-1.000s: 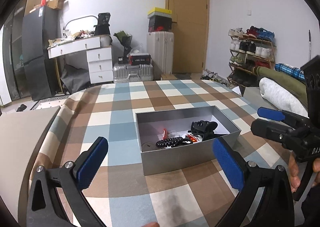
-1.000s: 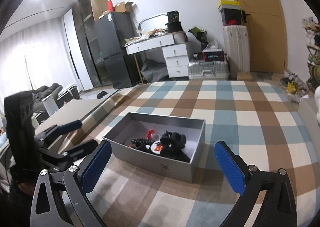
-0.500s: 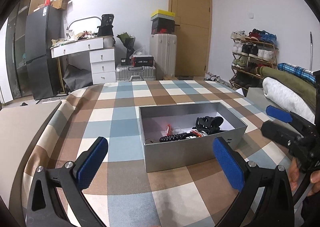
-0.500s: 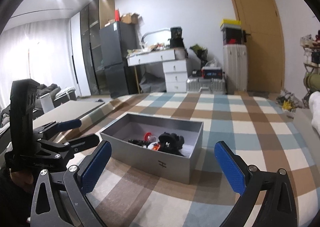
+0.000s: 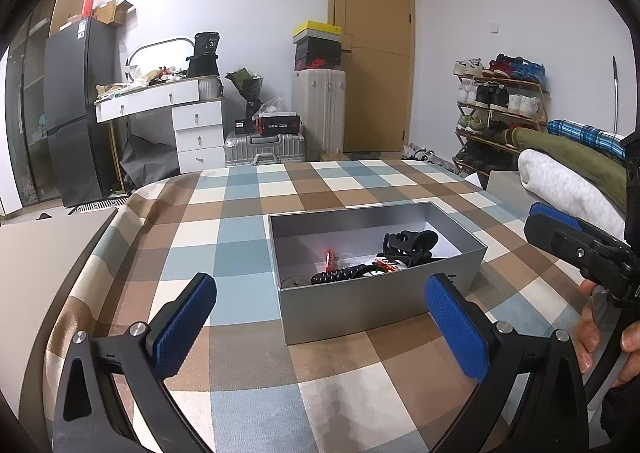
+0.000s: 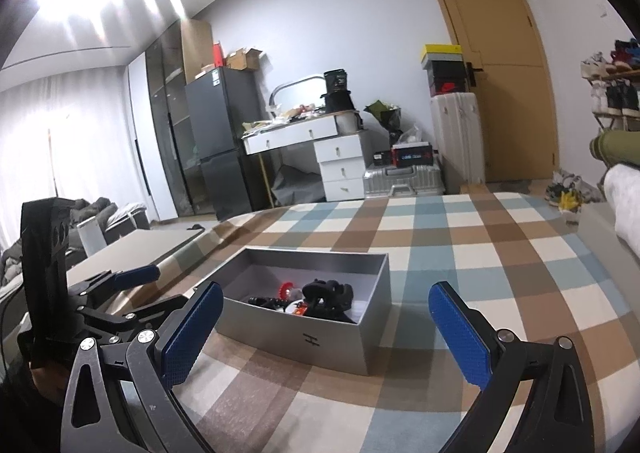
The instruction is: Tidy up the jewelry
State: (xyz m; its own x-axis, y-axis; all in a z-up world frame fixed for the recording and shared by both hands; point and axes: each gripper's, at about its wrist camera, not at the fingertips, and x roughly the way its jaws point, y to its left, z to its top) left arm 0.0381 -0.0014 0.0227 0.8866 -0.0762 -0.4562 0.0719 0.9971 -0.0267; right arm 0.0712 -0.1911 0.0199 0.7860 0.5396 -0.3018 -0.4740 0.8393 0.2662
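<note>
Left gripper (image 5: 320, 313): released, jaws wide apart, holding nothing, low over the cloth (image 5: 240, 237) in front of the box (image 5: 380, 301).
Right gripper (image 6: 324, 317): also released and without load, near the box.
Jewelry (image 5: 376, 263): lies inside the box, a black clip (image 5: 408, 243) among it.
Box: stands on the cloth.

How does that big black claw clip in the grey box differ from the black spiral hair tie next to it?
The claw clip is bulky and toothed, rising well above the box floor; the spiral hair tie is a slim coil lying low. The clip sits toward the right end of the grey box, the tie nearer the middle. Both are black and inside the box.
</note>
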